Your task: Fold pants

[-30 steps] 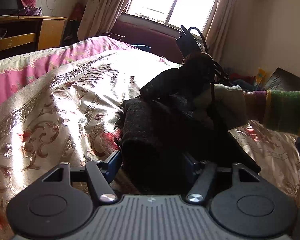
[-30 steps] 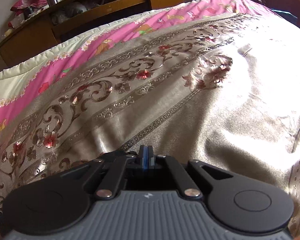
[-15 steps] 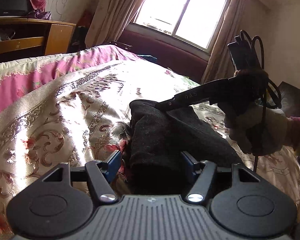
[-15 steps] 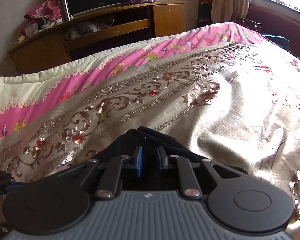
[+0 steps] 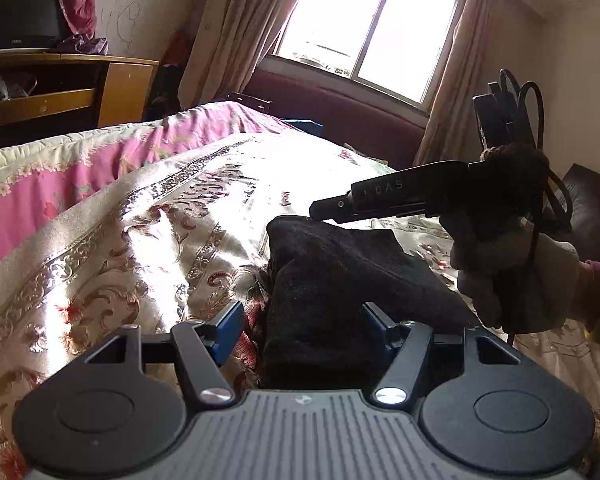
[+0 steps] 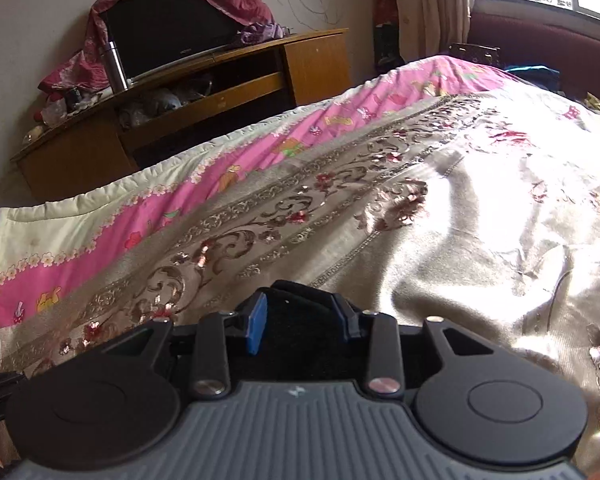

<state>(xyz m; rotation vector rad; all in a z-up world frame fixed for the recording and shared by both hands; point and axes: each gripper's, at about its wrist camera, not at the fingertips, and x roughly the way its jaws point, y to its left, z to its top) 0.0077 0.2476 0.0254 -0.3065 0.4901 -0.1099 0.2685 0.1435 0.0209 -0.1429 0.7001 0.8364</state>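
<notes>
While the pants (image 5: 332,280) lie as a compact dark bundle on the bed (image 5: 140,216), seemingly folded, the left gripper (image 5: 304,328) stands spread astride their near end; the right gripper (image 6: 300,316) is opening over cloth, not pinching.

White letters "DAS" show on the side of the right gripper (image 5: 332,208); the television's (image 5: 16,8) small badge is too blurred

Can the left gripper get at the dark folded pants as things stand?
Probably yes: the pants already lie between the left gripper's open jaws, and the right gripper hovers above their far end, not blocking.
</notes>
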